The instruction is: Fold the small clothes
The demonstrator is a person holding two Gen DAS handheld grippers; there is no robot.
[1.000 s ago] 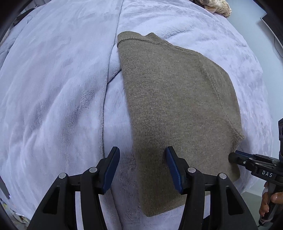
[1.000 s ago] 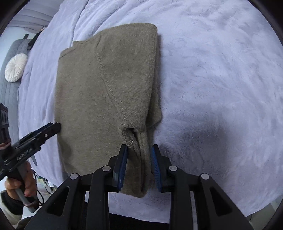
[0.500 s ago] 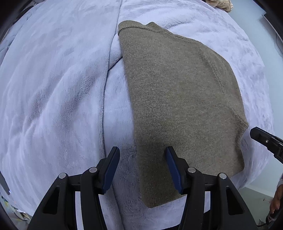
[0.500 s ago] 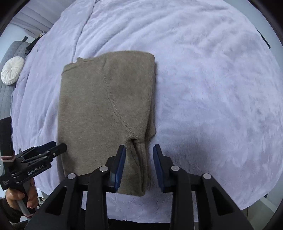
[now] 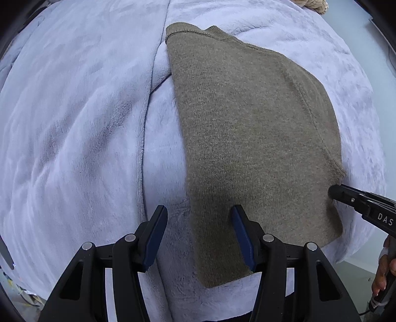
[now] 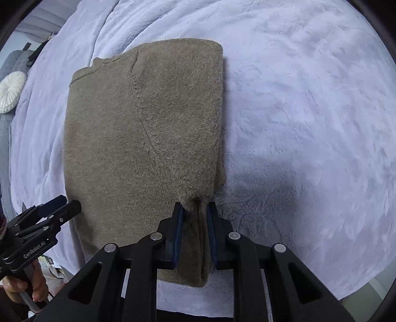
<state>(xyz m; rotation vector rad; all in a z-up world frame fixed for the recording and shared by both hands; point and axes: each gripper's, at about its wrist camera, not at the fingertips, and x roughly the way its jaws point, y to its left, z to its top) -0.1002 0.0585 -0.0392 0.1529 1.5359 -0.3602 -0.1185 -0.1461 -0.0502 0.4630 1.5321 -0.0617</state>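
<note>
An olive-brown knit sweater [image 5: 250, 138] lies folded into a long rectangle on a pale lavender plush blanket [image 5: 74, 123]; it also shows in the right wrist view [image 6: 138, 148]. My left gripper [image 5: 198, 220] is open, its jaws straddling the sweater's near left edge just above the cloth. My right gripper [image 6: 194, 210] hovers over the sweater's near right corner, jaws a little apart around the folded sleeve cuff, not pinching it. The right gripper's tip shows in the left wrist view [image 5: 346, 195] at the sweater's right edge, and the left gripper shows in the right wrist view [image 6: 57, 210].
The blanket [image 6: 309, 123] covers a bed and has a raised seam [image 5: 148, 123] left of the sweater. A round white cushion [image 6: 11, 90] sits far left. A knit beige object [image 5: 314, 5] lies at the far edge. The bed's front edge drops off just below the sweater.
My right gripper's jaws opened slightly, pulled back, then moved in low over the sleeve cuff again. My left gripper stayed open and barely moved.
</note>
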